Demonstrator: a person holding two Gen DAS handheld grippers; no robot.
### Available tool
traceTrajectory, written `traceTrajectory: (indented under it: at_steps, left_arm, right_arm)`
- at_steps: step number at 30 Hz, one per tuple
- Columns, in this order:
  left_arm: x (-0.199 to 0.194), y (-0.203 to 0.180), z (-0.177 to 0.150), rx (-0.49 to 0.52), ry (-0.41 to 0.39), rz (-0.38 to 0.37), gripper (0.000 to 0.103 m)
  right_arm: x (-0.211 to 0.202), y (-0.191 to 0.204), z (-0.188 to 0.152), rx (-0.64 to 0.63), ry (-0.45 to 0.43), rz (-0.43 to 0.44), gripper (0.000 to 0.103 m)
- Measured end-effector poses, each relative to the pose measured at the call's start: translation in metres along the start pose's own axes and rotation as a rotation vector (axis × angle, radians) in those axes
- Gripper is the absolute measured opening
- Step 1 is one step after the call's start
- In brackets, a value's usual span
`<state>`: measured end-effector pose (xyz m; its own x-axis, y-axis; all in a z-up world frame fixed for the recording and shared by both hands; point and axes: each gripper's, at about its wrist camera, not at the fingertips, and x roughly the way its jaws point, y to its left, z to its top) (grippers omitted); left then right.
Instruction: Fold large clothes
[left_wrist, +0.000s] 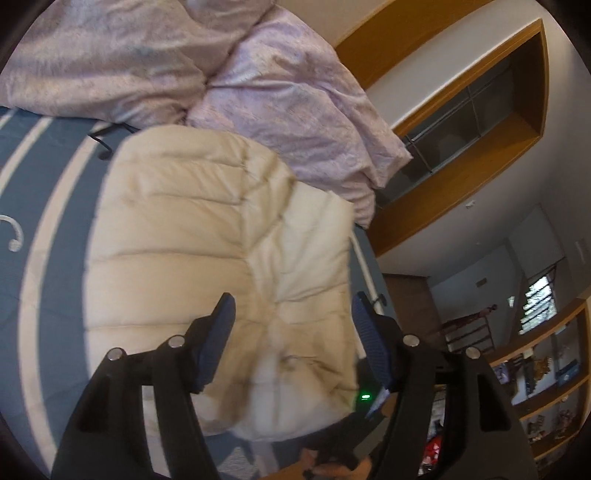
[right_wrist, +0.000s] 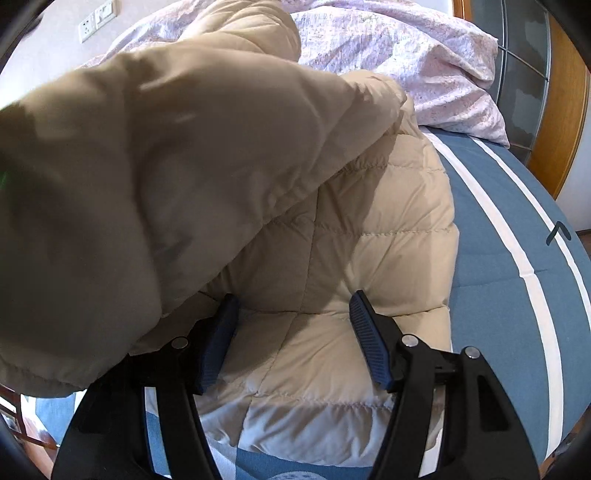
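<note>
The puffy cream coat (left_wrist: 207, 258) lies on the blue striped bed (left_wrist: 48, 206), near its edge. A pink quilt (left_wrist: 280, 96) is bunched at the head of the bed, touching the coat. The left gripper (left_wrist: 291, 314) hangs over the coat with its fingers spread, holding nothing. The right gripper (right_wrist: 291, 314) also has its fingers spread over the coat, and a fold of coat (right_wrist: 155, 155) rises just beside its left finger
</note>
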<state>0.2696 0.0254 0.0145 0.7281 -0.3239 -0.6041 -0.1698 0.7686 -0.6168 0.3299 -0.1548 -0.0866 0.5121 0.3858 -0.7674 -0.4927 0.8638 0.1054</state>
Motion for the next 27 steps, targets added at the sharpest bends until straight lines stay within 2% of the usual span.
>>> traceTrajectory:
  at_steps: [9, 17, 27]
  left_arm:
    - [-0.008, 0.028, -0.006, 0.004, -0.007, 0.127, 0.065]
    - [-0.008, 0.037, -0.019, 0.106, -0.045, 0.293, 0.065]
    - [0.030, 0.038, -0.038, 0.138, 0.024, 0.321, 0.069]
  right_arm:
    - [0.000, 0.000, 0.001, 0.010, 0.000, -0.003, 0.065]
    - [-0.003, -0.001, 0.001, 0.016, -0.005, -0.012, 0.065]
    - [-0.003, 0.004, 0.000, 0.016, -0.011, -0.015, 0.064]
